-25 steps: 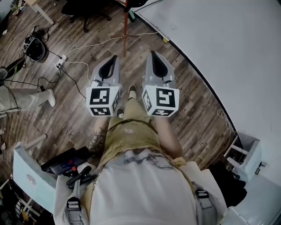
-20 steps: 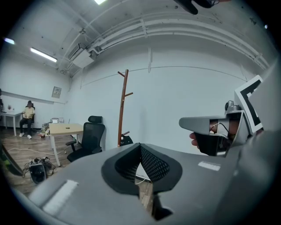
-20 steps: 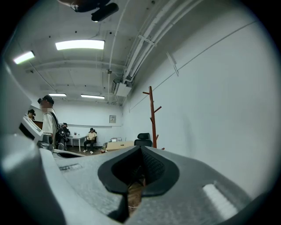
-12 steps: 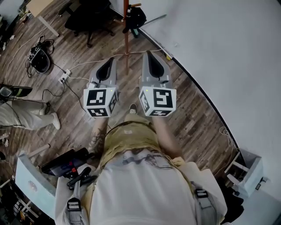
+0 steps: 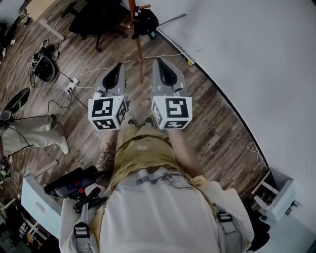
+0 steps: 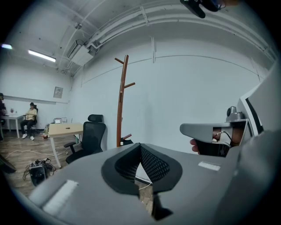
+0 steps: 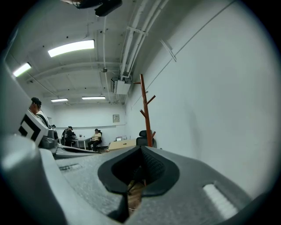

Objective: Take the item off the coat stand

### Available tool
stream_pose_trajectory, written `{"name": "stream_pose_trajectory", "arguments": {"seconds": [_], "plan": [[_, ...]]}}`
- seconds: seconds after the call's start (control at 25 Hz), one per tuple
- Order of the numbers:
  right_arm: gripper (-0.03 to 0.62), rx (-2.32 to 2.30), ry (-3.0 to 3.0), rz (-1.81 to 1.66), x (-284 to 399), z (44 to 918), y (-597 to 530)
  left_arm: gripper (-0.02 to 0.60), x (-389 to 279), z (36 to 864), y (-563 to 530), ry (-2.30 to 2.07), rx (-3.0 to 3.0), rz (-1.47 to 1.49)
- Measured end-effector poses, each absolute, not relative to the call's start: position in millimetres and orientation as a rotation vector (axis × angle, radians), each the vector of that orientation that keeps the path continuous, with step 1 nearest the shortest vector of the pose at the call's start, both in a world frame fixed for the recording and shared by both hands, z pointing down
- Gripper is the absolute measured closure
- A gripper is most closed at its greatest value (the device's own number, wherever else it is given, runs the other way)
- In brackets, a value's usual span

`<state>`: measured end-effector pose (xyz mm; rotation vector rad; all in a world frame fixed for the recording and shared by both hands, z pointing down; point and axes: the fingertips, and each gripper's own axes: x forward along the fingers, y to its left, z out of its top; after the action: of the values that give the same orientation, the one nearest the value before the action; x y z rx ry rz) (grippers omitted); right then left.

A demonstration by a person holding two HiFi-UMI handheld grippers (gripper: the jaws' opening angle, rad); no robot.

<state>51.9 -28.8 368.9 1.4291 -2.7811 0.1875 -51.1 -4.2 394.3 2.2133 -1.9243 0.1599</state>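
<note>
The dark item [image 5: 146, 21] is seen hung low on the brown coat stand [image 5: 136, 34], close beside the pole, and what kind of thing it is cannot be made out. In the left gripper view the dark item [image 6: 127, 141] is shown just above the gripper's housing, beside the lower part of the coat stand [image 6: 121, 101], whose upper pegs are bare. The stand is placed at the far edge of the wooden floor [image 5: 217, 133], where the floor is met by the white wall [image 5: 256, 54]. The left gripper [image 5: 118, 67] and the right gripper [image 5: 160, 63] are held side by side in front of the person, well short of the item, with the pole lined up between them. The jaws of the left gripper [image 6: 140, 151] are pressed together at the tips, and nothing is gripped by them. The jaws of the right gripper [image 7: 141, 154] are likewise closed on nothing, with the coat stand [image 7: 145, 110] seen ahead by the wall. A black office chair [image 5: 98, 15] is set just left of the stand, and a light desk [image 5: 42, 7] lies in the far left corner of the floor. A white power strip [image 5: 74, 81] with trailing cables is laid on the floor towards the left edge, where a person's leg [image 5: 29, 128] is also seen.
</note>
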Motion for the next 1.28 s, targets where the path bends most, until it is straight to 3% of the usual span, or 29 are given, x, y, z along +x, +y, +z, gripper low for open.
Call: {"name": "stream_pose_trajectory", "arguments": {"seconds": [0.36,1.28], "plan": [[0.594,1.491,-2.735,0.158,65,369,-41,0.583,-42,391,-24,-1.883,2.245,0.145],[0.594,1.546,-2.615,0.117,-40,374,-205,0.583,-130,381,-190,-1.74,2.36,0.056]]}}
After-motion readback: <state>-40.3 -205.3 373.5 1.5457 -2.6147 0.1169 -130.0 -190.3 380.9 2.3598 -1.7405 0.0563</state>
